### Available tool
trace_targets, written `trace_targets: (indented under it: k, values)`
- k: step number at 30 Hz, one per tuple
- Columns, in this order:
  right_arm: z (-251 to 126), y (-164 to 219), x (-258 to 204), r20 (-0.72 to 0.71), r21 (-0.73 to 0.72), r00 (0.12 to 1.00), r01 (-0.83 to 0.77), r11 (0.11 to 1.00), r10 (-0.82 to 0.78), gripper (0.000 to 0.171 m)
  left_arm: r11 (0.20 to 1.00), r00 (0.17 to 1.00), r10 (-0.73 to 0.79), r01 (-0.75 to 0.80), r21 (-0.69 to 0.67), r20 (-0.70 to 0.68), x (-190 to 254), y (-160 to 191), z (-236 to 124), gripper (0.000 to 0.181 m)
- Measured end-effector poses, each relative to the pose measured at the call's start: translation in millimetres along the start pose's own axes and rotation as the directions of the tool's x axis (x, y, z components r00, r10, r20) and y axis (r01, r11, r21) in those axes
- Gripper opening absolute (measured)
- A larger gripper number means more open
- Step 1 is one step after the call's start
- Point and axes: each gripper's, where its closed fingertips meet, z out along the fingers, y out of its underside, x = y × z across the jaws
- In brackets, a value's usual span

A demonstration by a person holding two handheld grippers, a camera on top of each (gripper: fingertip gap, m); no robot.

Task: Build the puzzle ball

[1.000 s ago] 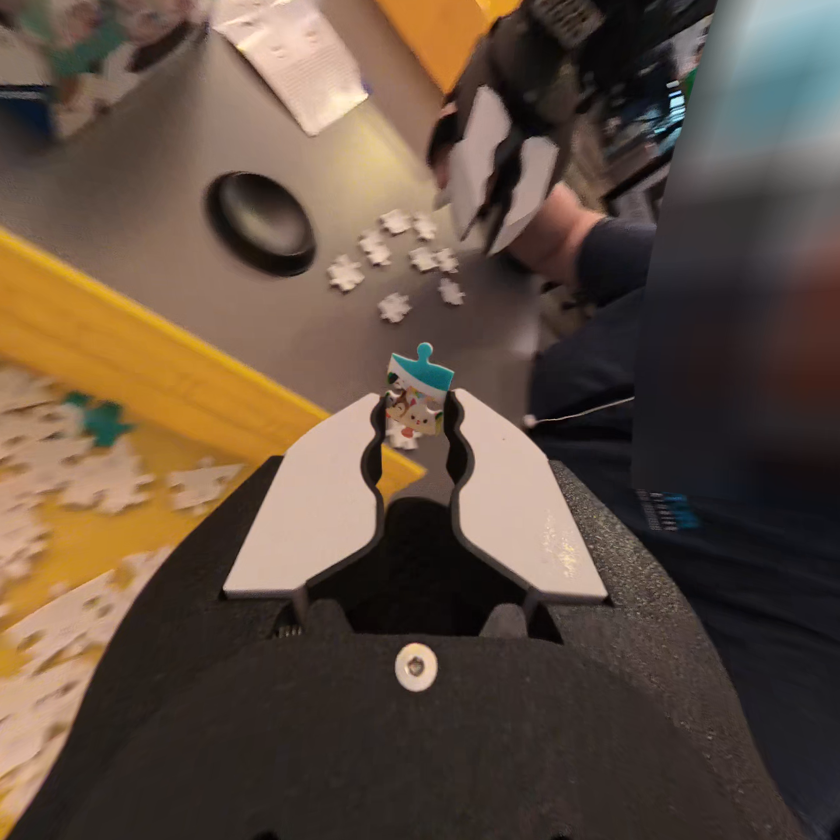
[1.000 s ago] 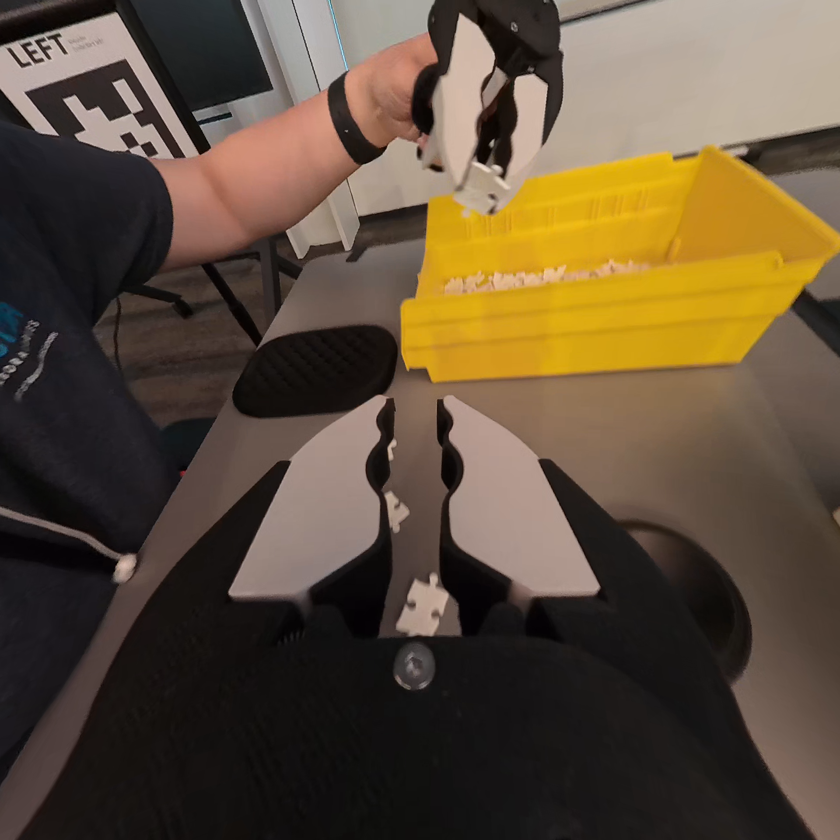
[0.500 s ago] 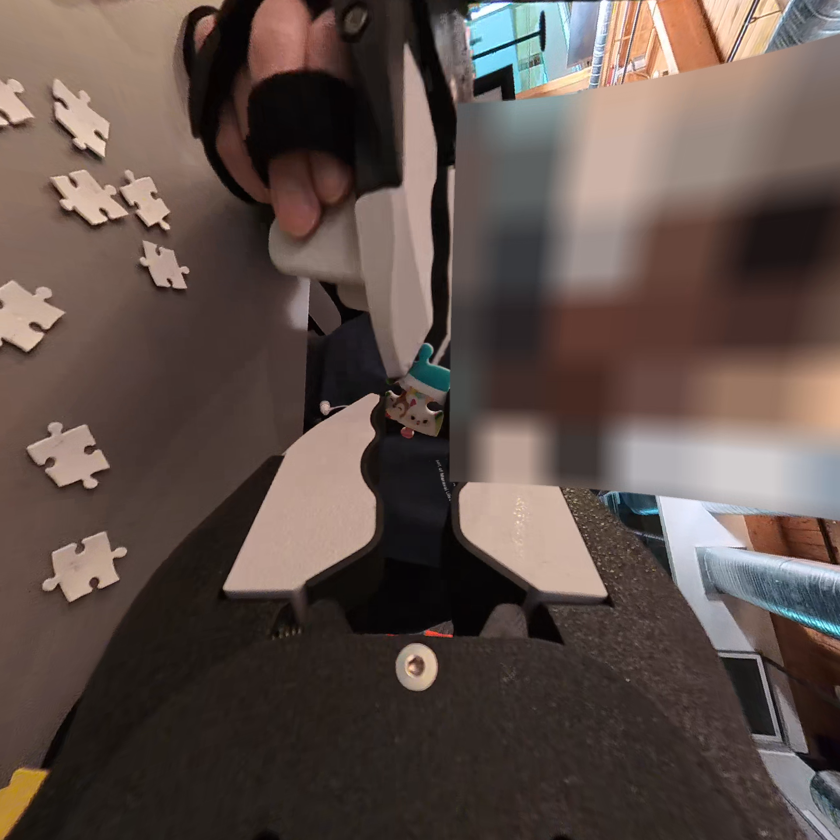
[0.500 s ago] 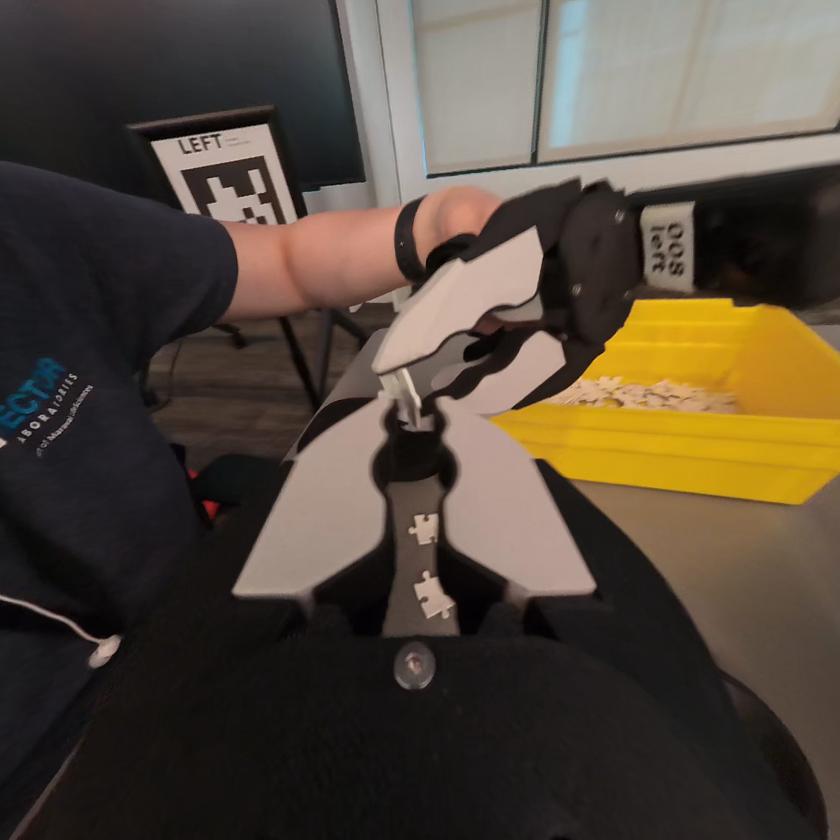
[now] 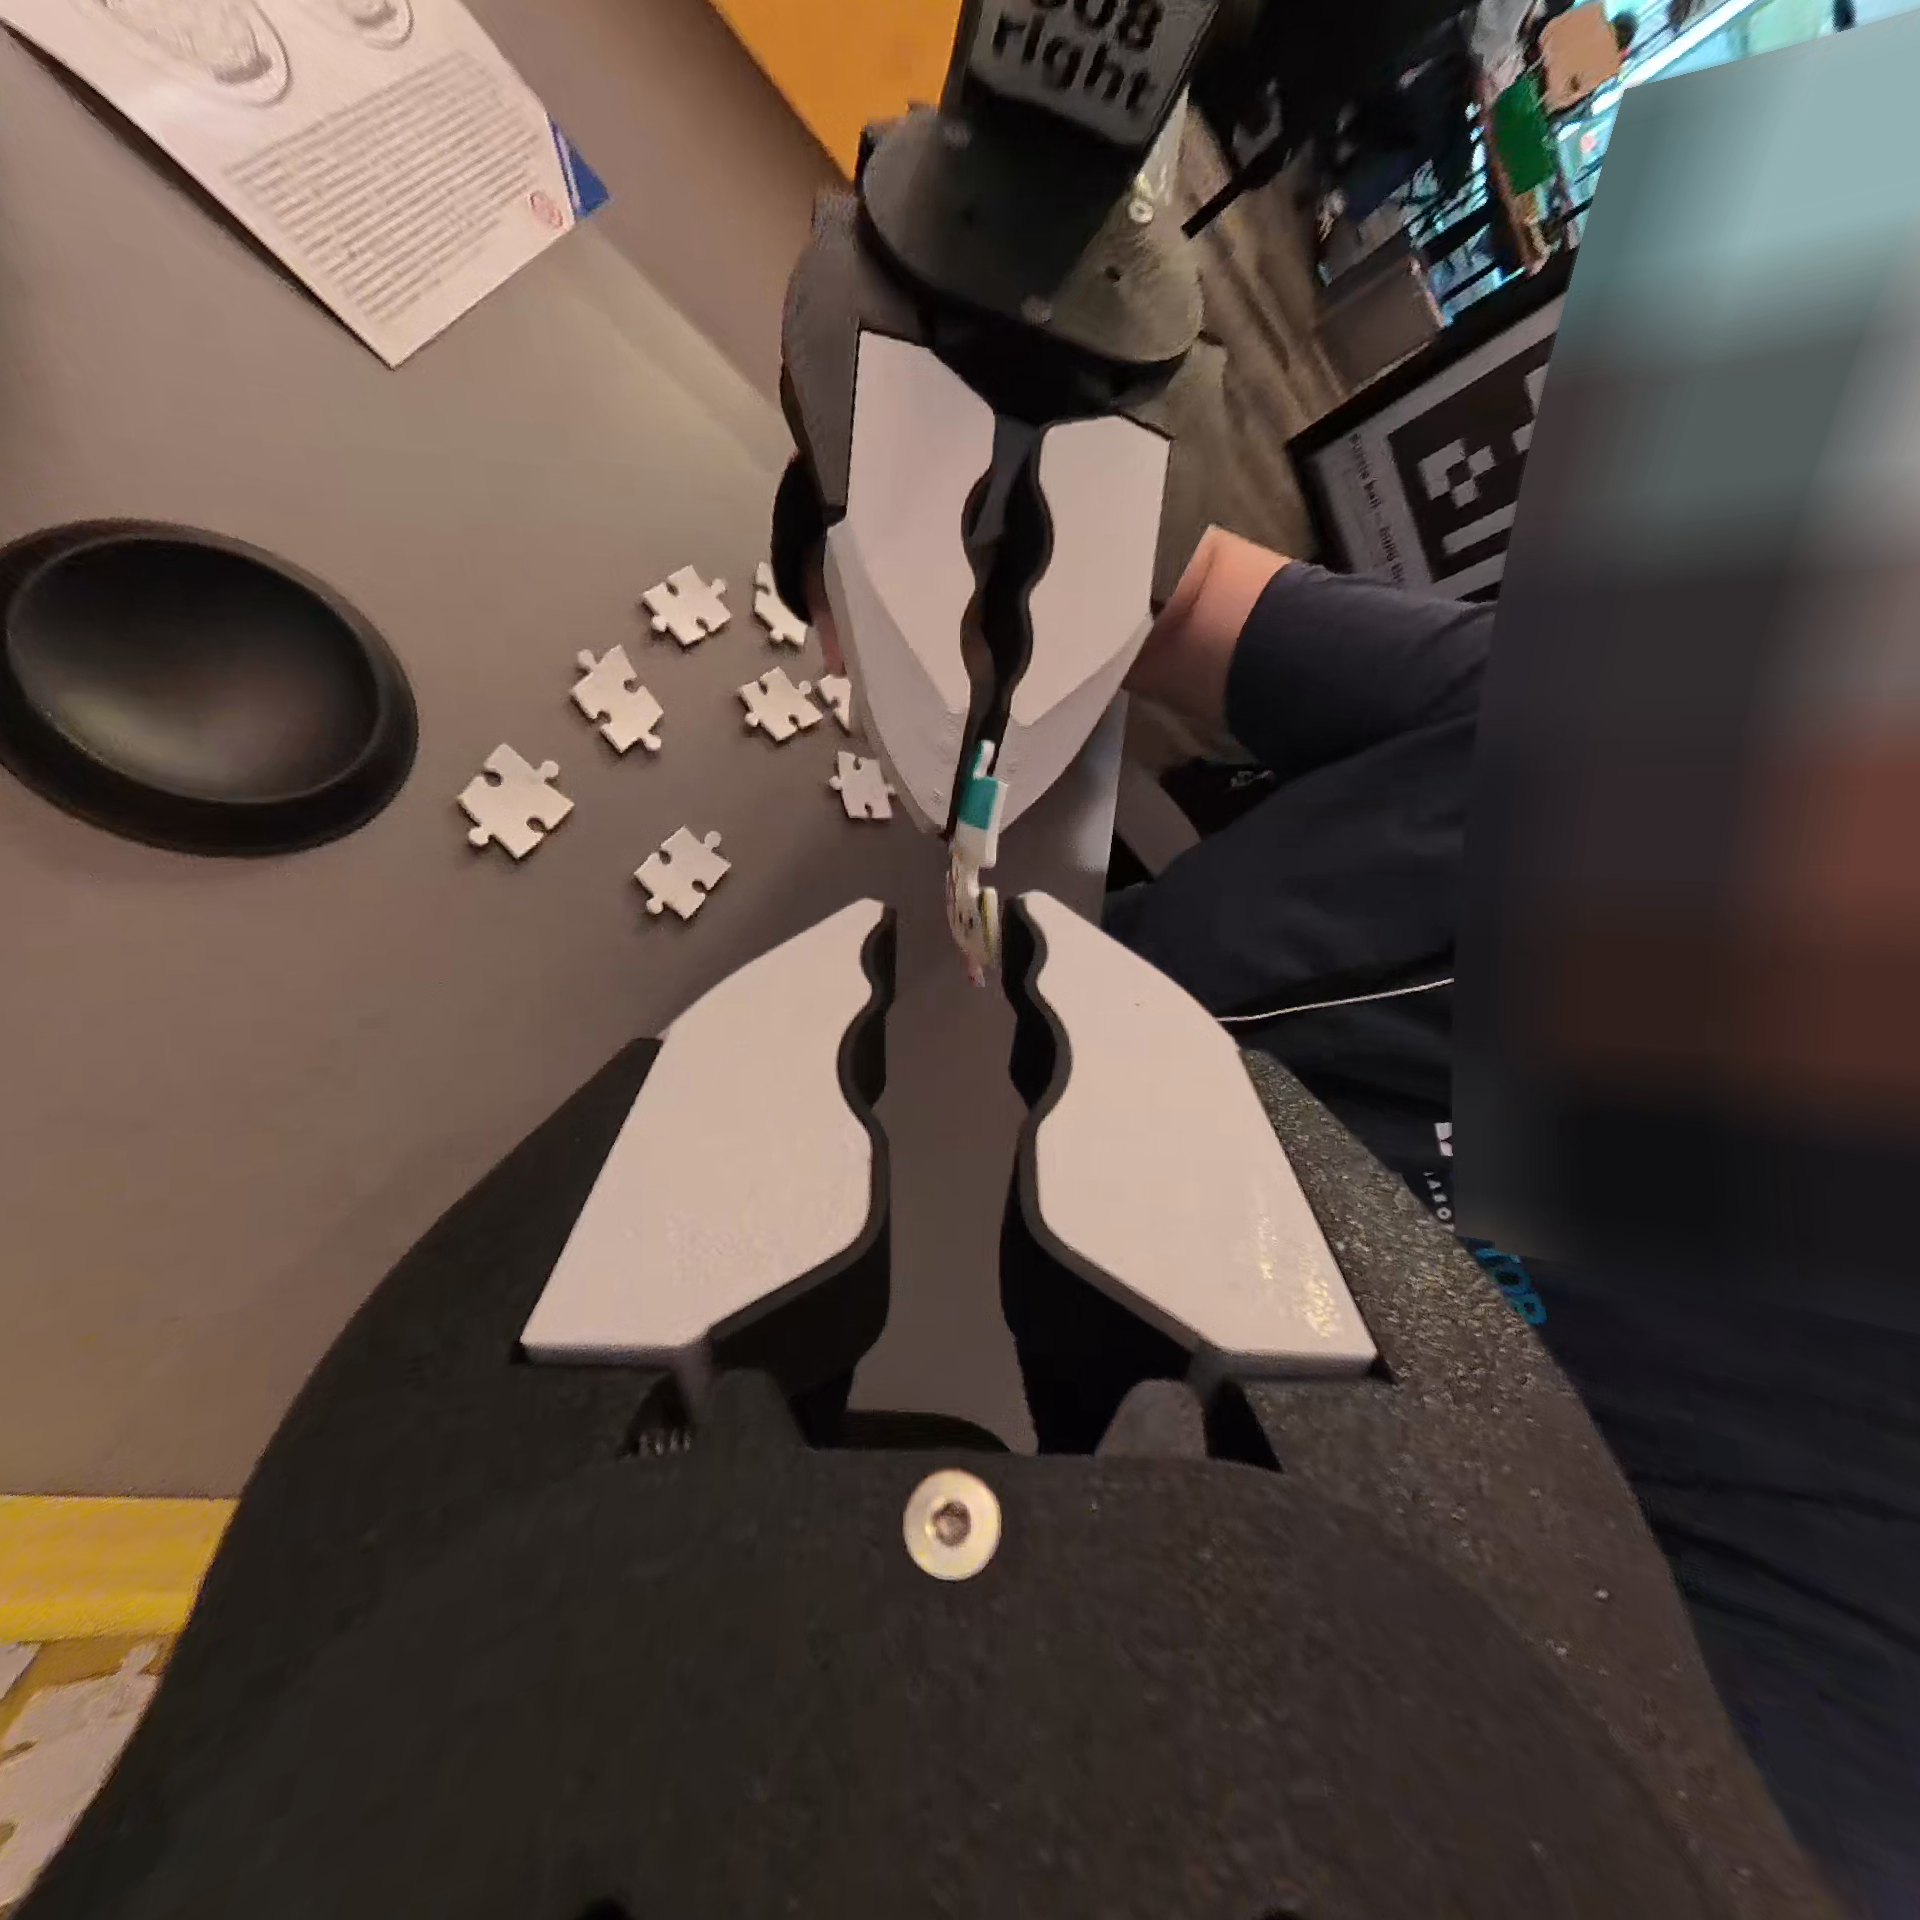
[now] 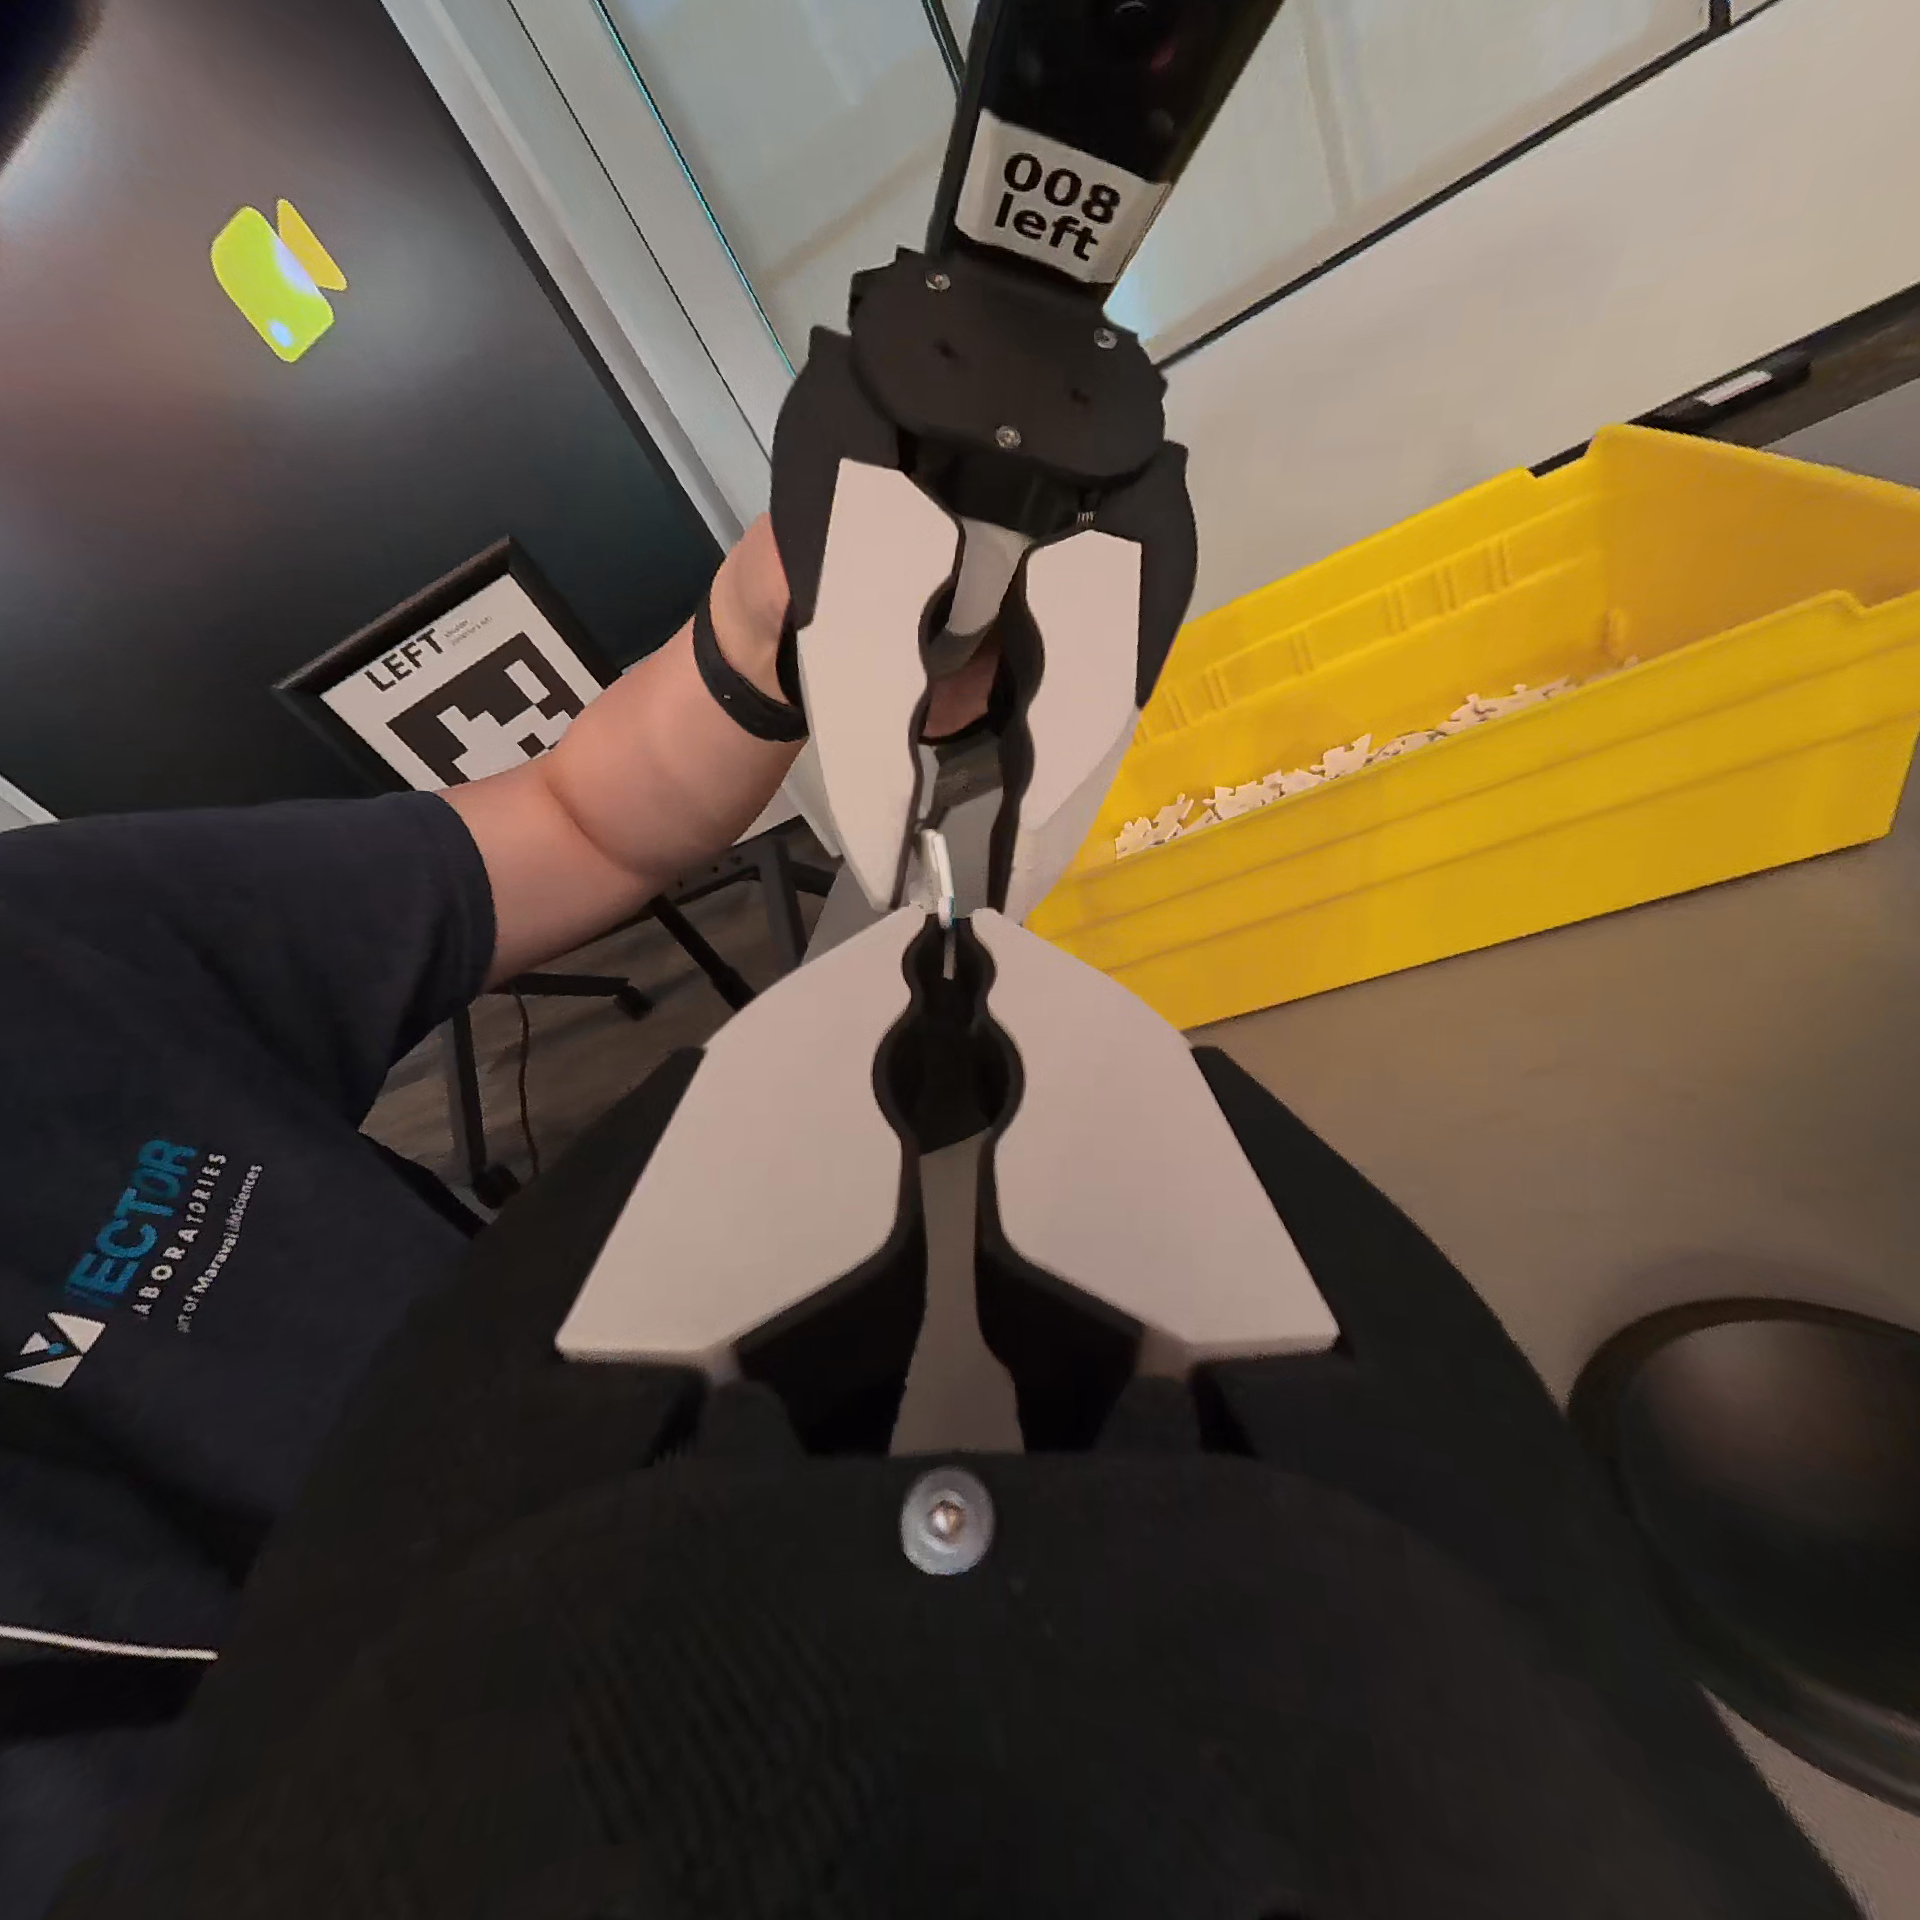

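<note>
Now the printed puzzle piece (image 5: 975,862) has changed claws: half a second ago the left gripper (image 5: 951,920) pinched it, and now that one stands parted at frame centre, while the right gripper (image 6: 948,920) clamps it, tip to tip above the grey table (image 5: 312,1039).

Printed writing sits on a white label on the black handle of the left gripper (image 6: 935,883), raised lettering on the right gripper (image 5: 971,810) handle, a far-left framed black-and-white marker sign (image 6: 468,696), a navy shirt's chest logo (image 6: 135,1247), and a far white paper sheet (image 5: 343,177).
</note>
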Motion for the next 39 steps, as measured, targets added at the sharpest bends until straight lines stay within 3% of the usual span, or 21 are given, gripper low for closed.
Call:
trace_targets:
  k: [3, 7, 9, 11, 13, 17, 22, 30, 33, 39]
  values:
    - [2.7, 2.5, 1.6, -0.006, 0.002, 1.0, 0.019, 1.0, -0.019, 0.006, 1.0, 1.0, 0.018, -0.018, -0.002, 0.024, -4.3, 1.3, 0.6, 0.003]
    - [-1.2, 4.7, 4.0, -0.051, -0.019, 0.995, 0.089, 0.996, -0.09, 0.021, 1.0, 0.994, 0.001, -0.002, 0.012, 0.105, -11.2, 8.1, -24.7, 0.002]
    - [-6.5, 9.4, 8.5, -0.076, -0.065, 0.988, 0.13, 0.989, -0.134, 0.021, 0.999, 0.955, -0.025, 0.032, -0.017, 0.296, -35.7, 26.1, -57.2, 0.002]
    - [-10.9, 9.8, 13.4, -0.081, -0.08, 0.988, 0.125, 0.989, -0.132, 0.021, 0.99, 0.844, -0.066, 0.122, -0.07, 0.532, -72.6, 56.1, -100.8, 0.002]
    - [-13.6, 8.7, 19.2, -0.083, -0.078, 0.99, 0.11, 0.991, -0.117, 0.021, 0.958, 0.749, -0.135, 0.267, -0.108, 0.648, -100.0, 90.0, -132.9, 0.002]
    - [-16.5, 22.5, 33.9, -0.11, -0.159, 0.986, 0.111, 0.981, -0.129, 0.021, 0.866, 0.748, -0.214, 0.444, -0.233, 0.629, -133.3, 145.3, -132.2, 0.002]
    - [-18.0, 45.0, 50.2, -0.147, -0.273, 0.972, 0.137, 0.952, -0.182, 0.021, 0.777, 0.784, -0.194, 0.489, -0.395, 0.589, -159.6, 187.9, -111.1, 0.002]
    - [-16.2, 58.1, 60.6, -0.153, -0.327, 0.966, 0.151, 0.933, -0.21, 0.022, 0.821, 0.816, -0.087, 0.384, -0.423, 0.572, -173.6, 181.7, -112.4, 0.002]
    - [-19.0, 57.3, 62.5, -0.158, -0.329, 0.963, 0.158, 0.931, -0.219, 0.022, 0.829, 0.812, -0.036, 0.35, -0.436, 0.583, -176.0, 177.6, -116.3, 0.012]
    - [-28.0, 45.4, 65.3, -0.185, -0.292, 0.954, 0.176, 0.94, -0.236, 0.022, 0.893, 0.749, 0.087, 0.233, -0.384, 0.657, -187.6, 147.3, -135.3, 0.009]
